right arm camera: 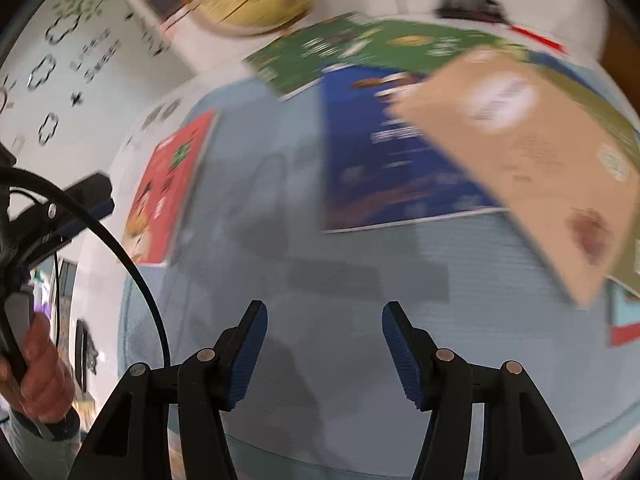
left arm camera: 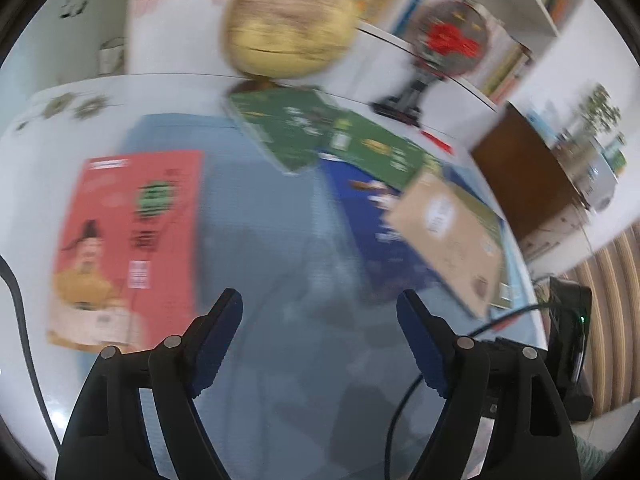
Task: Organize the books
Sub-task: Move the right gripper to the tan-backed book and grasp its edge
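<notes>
Black fingers with ribbed blue pads fill the bottom of both views: the left gripper (left arm camera: 320, 336) is spread wide with nothing between its pads, and the right gripper (right arm camera: 324, 344) is likewise spread and empty, both above bare blue-grey mat (left arm camera: 264, 208). In the left wrist view a red book (left arm camera: 128, 248) lies flat on the mat at centre left, above and left of the left gripper and well apart from it; its cover shows a figure in a yellow robe. At upper centre a green book (left arm camera: 288, 128) lies askew, overlapping a second green book (left arm camera: 380, 152) to its right. A dark blue book (left arm camera: 368, 224) sits below them, upper right of the gripper, with a tan, kraft-like book (left arm camera: 448, 240) tilted over its right edge. Behind the books stand a round yellowish globe (left arm camera: 288, 20) and, at upper right, a smaller dark globe (left arm camera: 448, 40) with a red patch, though motion blur leaves its details unsure. In the right wrist view the blue book (right arm camera: 392, 160) lies above the right gripper, the tan book (right arm camera: 528, 160) at upper right, the red book (right arm camera: 168, 188) at left. At lower left a hand (right arm camera: 40, 372) grips a handle, with black cable (right arm camera: 132, 264) arcing beside it.
</notes>
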The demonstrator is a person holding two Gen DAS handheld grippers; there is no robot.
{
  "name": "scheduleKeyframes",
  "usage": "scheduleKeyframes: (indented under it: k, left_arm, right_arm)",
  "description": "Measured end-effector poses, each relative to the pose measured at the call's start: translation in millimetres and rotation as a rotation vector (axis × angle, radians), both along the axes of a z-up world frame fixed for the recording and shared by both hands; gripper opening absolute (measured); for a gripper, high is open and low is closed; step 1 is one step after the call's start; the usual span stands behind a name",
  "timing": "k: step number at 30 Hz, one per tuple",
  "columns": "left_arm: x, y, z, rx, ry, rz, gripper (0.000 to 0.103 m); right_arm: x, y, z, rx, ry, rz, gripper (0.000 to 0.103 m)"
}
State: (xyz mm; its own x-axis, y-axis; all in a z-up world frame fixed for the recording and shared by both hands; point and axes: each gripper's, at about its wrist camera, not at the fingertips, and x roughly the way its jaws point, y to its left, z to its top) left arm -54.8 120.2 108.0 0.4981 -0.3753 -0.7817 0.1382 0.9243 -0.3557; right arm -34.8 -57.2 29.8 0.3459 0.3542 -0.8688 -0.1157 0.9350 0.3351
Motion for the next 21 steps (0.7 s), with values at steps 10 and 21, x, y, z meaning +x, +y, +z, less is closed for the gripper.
scheduleKeyframes:
  k: [10,21]
  left_arm:
    - [9.4,-139.1,-18.8,-0.048,0.054,-0.058,0.078]
    - [31.0,-227.7,-61.5,-0.04,0.134,-0.011,0.076]
  right_arm:
    - [19.9,-150.0,21.4,-0.052,-0.071,-0.121,0.058]
    - [81.9,-228.7,6.6,-0.047,-0.085,-0.082,0.058]
